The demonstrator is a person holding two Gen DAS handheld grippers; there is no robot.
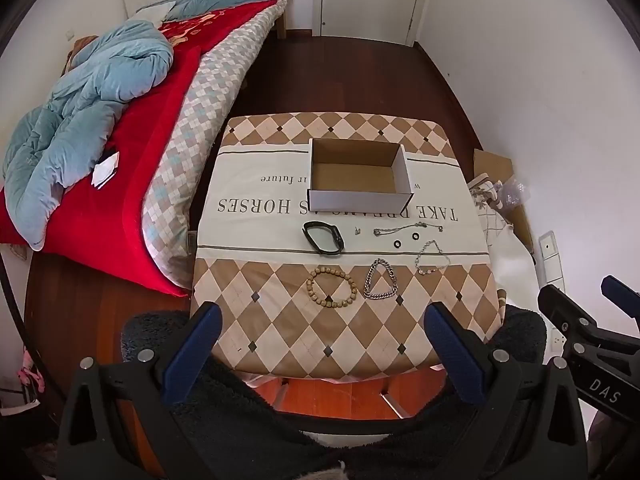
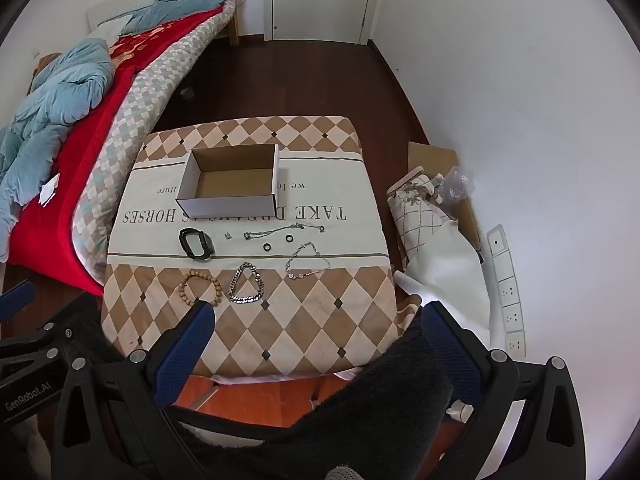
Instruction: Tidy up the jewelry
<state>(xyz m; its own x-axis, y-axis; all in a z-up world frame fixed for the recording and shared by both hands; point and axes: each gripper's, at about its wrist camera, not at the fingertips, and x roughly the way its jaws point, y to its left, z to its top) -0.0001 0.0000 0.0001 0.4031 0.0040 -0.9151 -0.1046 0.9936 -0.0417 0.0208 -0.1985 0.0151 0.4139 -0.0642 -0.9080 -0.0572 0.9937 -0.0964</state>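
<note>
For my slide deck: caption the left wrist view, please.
Open left hand-held gripper above wooden bead bracelet, chain bracelet and empty cardboard box.

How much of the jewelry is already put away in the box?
None yet. The box is empty. Both the left gripper and the right gripper are open and hold nothing. The bead bracelet, chain bracelet, black band, thin chains and small rings lie on the table.

An open white cardboard box (image 1: pixel 360 174) sits at twelve o'clock; black wristband (image 1: pixel 323 237), wooden bead bracelet (image 1: pixel 331 288) and silver chain bracelet (image 1: pixel 380 281) lie near centre, above the wide-open left gripper (image 1: pixel 322 334).
</note>
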